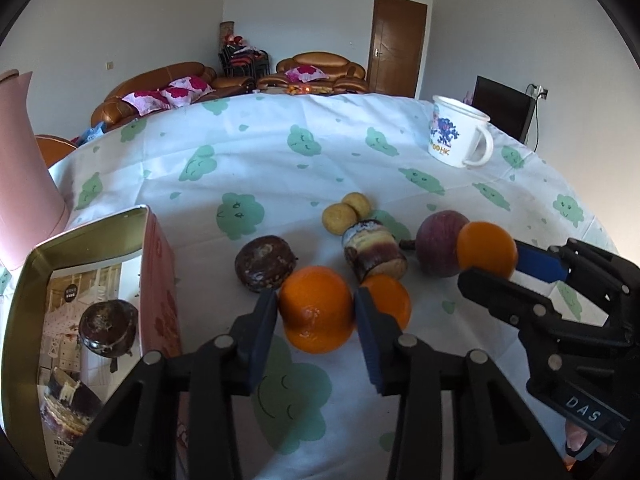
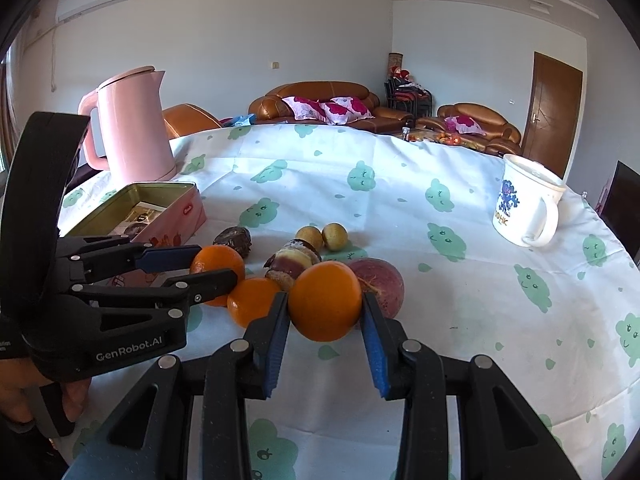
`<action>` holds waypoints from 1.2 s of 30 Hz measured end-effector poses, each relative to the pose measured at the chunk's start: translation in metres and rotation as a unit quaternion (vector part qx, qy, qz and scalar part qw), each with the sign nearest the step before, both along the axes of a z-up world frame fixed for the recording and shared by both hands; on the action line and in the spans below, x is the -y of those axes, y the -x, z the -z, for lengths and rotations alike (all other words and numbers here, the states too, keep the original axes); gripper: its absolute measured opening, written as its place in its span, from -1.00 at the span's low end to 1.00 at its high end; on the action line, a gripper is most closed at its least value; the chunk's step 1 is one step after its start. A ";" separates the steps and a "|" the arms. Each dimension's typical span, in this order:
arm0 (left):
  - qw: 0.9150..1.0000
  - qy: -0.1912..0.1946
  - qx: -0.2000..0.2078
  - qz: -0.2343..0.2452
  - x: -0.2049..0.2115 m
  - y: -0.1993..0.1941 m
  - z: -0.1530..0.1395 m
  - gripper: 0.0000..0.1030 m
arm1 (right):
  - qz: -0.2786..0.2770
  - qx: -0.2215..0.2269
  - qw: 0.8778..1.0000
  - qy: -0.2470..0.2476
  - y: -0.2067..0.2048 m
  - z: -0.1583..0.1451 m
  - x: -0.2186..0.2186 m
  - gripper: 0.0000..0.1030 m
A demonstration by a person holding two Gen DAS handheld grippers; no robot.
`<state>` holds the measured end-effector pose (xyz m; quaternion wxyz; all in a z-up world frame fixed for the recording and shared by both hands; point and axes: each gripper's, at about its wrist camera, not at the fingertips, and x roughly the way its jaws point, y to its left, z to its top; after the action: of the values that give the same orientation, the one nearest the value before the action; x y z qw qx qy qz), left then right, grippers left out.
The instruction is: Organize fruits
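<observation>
Left tongs (image 1: 316,312): clenched on an orange (image 1: 317,309), blue pads pressed to its two flanks; the same grip seen from the side in the right wrist view (image 2: 208,270).
Right tongs (image 2: 325,308): clenched likewise on a second orange (image 2: 325,301), pads flat against its sides; seen in the left wrist view (image 1: 490,258) reaching in from the table's right edge.
Why held so: likely a two-handed pick, one round fruit each, gripped across the widest part to stop rolling.
Third orange (image 1: 390,300): loose on the table (image 1: 280,168), just behind the left tongs' right pad, between the two held oranges.
Purple fruit (image 2: 380,286): resting directly behind the right-held orange, touching or nearly so; cannot tell which.
Small yellow fruits (image 1: 348,212): a pair side by side, farther toward the table's middle, beyond the cluster.
Cake roll (image 1: 374,250): lying on its side mid-cluster, not fruit.
Chocolate cake (image 1: 266,264): just left of the cluster, near the tin.
Tin (image 1: 24,280): open, at the table's near left edge, one dark cake inside; probably the place for the sweets, leaving fruit apart.
Mug (image 2: 526,208): upright near the far right edge, well apart.
Kettle (image 2: 134,124): at the far left edge, behind the tin.
Stage, by judgement: both oranges grasped, whether lifted clear of the cloth cannot be told.
</observation>
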<state>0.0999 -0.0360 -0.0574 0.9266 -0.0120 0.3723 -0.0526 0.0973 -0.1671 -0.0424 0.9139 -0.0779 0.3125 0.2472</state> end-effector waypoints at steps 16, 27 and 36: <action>0.999 0.004 0.044 0.012 -0.001 0.015 -0.011 -0.24 | -0.010 0.019 0.999 -0.032 0.008 -0.006 0.008 -0.27; 0.997 0.007 0.079 0.012 -0.002 0.025 -0.018 -0.24 | -0.016 0.035 0.999 -0.039 0.013 -0.009 0.010 -0.27; 0.995 0.002 0.097 0.008 0.000 0.030 -0.022 -0.24 | -0.019 0.049 0.998 -0.042 0.019 -0.012 0.011 -0.27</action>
<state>0.0700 -0.0356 -0.0350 0.9578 -0.0056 0.2806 -0.0617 0.0784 -0.1777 -0.0305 0.9257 -0.0576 0.2554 0.2731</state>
